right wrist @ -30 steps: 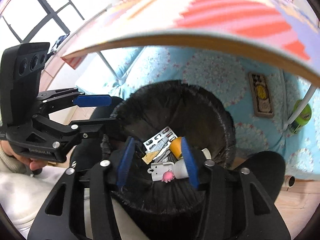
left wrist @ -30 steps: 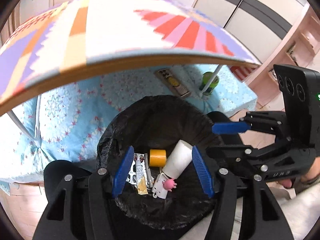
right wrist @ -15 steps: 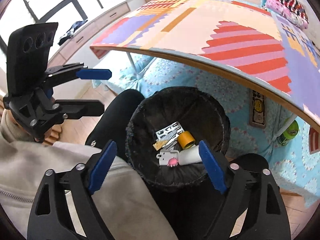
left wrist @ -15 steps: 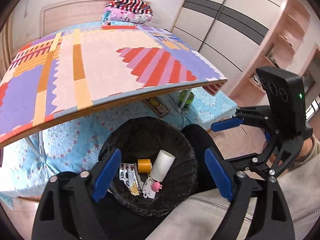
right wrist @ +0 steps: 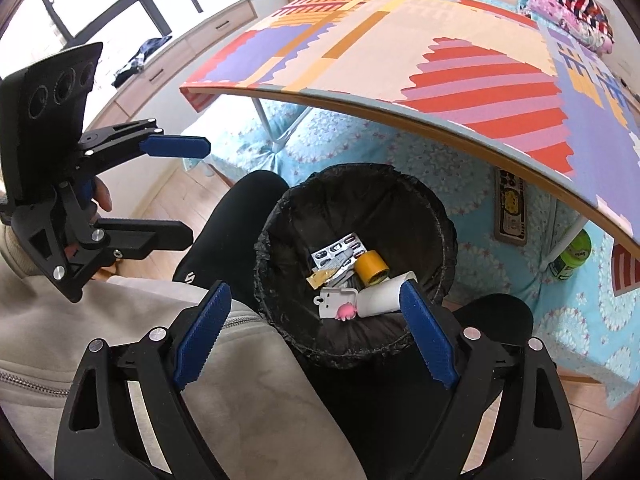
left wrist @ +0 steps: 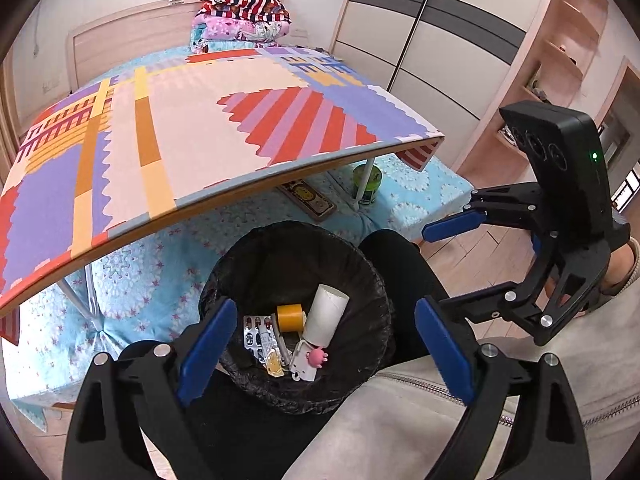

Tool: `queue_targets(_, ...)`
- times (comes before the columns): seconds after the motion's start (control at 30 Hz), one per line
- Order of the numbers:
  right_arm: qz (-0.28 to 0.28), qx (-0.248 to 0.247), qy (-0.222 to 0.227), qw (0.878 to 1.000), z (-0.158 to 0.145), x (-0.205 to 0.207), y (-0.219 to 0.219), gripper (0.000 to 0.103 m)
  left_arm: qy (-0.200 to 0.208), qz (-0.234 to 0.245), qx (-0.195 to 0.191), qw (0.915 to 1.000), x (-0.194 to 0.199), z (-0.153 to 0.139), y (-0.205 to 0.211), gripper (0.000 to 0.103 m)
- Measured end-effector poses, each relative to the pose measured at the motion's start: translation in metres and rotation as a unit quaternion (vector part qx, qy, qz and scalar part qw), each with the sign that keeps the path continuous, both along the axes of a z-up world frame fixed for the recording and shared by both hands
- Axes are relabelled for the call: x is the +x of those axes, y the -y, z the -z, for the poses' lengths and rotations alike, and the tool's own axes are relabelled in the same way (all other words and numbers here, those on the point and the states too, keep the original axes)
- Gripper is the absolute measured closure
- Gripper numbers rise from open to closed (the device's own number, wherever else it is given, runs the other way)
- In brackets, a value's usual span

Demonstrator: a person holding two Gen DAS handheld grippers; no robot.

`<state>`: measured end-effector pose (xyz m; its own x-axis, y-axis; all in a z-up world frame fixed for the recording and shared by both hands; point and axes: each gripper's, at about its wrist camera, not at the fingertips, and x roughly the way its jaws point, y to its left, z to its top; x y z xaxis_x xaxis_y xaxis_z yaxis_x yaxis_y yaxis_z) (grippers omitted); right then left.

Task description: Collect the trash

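A black bin (left wrist: 280,264) lined with a black bag stands on the floor between a person's legs. In it lie a white cardboard tube (left wrist: 326,314), a yellow tape roll (left wrist: 291,317), a blister pack (left wrist: 256,330) and a white tag with a pink figure (left wrist: 314,360). My left gripper (left wrist: 326,305) hangs above the bin, open, nothing between its blue pads. My right gripper (right wrist: 314,286) hovers over the bin (right wrist: 380,208) from the other side, also open with nothing in it. Each gripper shows in the other's view: the right gripper (left wrist: 434,268) and the left gripper (right wrist: 200,191).
A low table with a colourful patterned top (left wrist: 180,120) overhangs the bin's far side. Under it, on the blue bedding (left wrist: 132,272), lie a flat box (left wrist: 310,200) and a green can (left wrist: 367,184). Black trouser legs (right wrist: 240,216) flank the bin. A wardrobe (left wrist: 440,40) stands behind.
Both grippers have risen away from the bin and their jaws have spread wide. The trash lies in the bin as before.
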<state>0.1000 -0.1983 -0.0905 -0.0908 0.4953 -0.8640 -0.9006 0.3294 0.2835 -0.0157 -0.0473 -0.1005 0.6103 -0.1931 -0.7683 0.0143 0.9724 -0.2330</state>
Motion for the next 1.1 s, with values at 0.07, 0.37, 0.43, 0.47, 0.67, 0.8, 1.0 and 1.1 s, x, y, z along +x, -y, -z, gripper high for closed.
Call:
queue_targets(0.07, -0.002, 0.000, 0.000, 1.000, 0.000, 0.000, 0.000, 0.017, -0.002, 0.003, 0.001, 1.0000, 0.000, 0.002, 0.001, 0.015)
queue_targets(0.37, -0.007, 0.004, 0.000, 1.000, -0.002, -0.005, -0.001, 0.017, 0.001, 0.007, -0.005, 1.0000, 0.000, 0.002, 0.001, 0.015)
queue_targets(0.43, -0.007, 0.005, -0.004, 1.000, -0.001, -0.006, -0.003, 0.017, 0.005, 0.007, -0.005, 1.0000, -0.001, 0.002, 0.001, 0.015)
queue_targets(0.47, -0.006, 0.004, -0.007, 1.000, 0.002, -0.005, -0.003, 0.017, 0.005, 0.006, -0.005, 1.0000, -0.001, 0.003, 0.001, 0.015)
queue_targets(0.67, -0.007, 0.000, -0.015, 1.000, 0.007, -0.006, -0.005, 0.017, -0.003, 0.002, -0.006, 1.0000, 0.001, 0.008, 0.001, 0.015)
queue_targets(0.8, -0.007, 0.002, -0.011, 1.000, 0.005, -0.006, -0.004, 0.017, -0.003, 0.003, -0.006, 1.0000, 0.001, 0.008, 0.002, 0.015)
queue_targets(1.0, -0.012, 0.004, -0.007, 1.000, 0.002, -0.008, -0.004, 0.017, -0.003, 0.003, -0.007, 1.0000, 0.001, 0.009, 0.002, 0.015)
queue_targets(1.1, -0.013, 0.006, -0.005, 1.000, 0.001, -0.009, -0.005, 0.017, -0.003, 0.002, -0.006, 1.0000, 0.001, 0.008, 0.002, 0.015)
